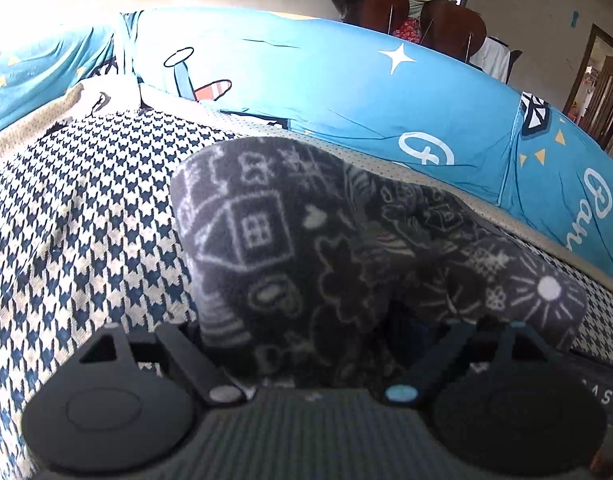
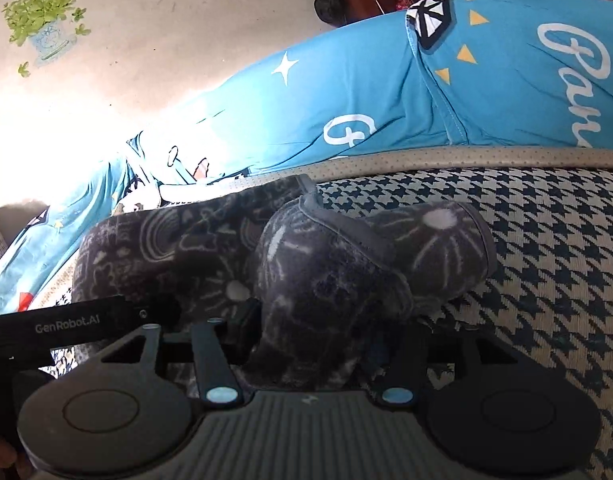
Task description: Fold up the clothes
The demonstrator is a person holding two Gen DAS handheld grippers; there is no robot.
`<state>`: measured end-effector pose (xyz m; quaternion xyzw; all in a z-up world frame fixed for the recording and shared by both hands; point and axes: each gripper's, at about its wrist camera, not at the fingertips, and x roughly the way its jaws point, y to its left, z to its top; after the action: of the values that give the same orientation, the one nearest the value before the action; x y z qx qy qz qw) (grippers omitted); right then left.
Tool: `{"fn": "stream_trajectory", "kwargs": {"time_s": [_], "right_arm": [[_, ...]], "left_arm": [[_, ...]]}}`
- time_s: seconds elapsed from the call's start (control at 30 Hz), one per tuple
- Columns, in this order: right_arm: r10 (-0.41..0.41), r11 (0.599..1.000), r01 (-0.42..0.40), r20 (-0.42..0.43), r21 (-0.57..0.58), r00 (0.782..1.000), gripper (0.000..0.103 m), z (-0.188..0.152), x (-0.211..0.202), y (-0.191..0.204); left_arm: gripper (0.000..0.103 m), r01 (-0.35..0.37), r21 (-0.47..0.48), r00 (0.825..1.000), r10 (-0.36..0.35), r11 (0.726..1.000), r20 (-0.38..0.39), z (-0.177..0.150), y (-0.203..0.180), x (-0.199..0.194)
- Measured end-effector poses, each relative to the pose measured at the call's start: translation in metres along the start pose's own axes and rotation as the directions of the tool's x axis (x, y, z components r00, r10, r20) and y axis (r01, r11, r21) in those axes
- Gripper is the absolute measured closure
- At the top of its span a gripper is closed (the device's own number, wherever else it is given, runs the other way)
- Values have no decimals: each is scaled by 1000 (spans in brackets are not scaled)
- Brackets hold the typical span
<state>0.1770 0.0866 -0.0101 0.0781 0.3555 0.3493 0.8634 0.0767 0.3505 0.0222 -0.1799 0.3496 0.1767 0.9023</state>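
Saw grey garment (image 1: pixel 306 240) bunched on houndstooth cover (image 1: pixel 86 220). Filled left gripper (image 1: pixel 322 332) and right gripper (image 2: pixel 310 332) at six o'clock; couldn't tell whether clamped.

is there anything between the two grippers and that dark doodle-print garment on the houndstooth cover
Nothing visible does. The dark printed garment already lies bunched between the jaws of the left gripper and the right gripper, on the houndstooth cover.

One dark printed garment (image 1: pixel 306 240), one houndstooth cover (image 1: pixel 86 220), one blue sheet (image 1: pixel 346 92), two chairs (image 1: pixel 418 16).
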Motion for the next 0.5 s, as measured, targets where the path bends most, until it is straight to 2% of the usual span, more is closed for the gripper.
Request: {"fn": "stream_trajectory", "kwargs": {"time_s": [0.17,0.27,0.33,0.4,0.5], "right_arm": [[0,997,3,-30,71,1000,47,7,-18,-7],[-44,997,45,-24,55,999,47,10,-31,-6],[-76,997,75,25,18,997,46,12,-44,-3],[-91,996,92,69,-6,993,46,16,-57,0],[-28,998,35,136,-48,990,46,19,-71,6]], "left_arm": [[16,36,-93,999,-35,995,14,8,19,-17],[13,-6,-92,996,14,996,90,14,25,-33],[8,-38,-72,987,48,997,152,18,27,-44],[6,-65,-61,982,75,996,175,20,27,-47],[6,-92,-83,983,103,992,152,21,32,-41]]}}
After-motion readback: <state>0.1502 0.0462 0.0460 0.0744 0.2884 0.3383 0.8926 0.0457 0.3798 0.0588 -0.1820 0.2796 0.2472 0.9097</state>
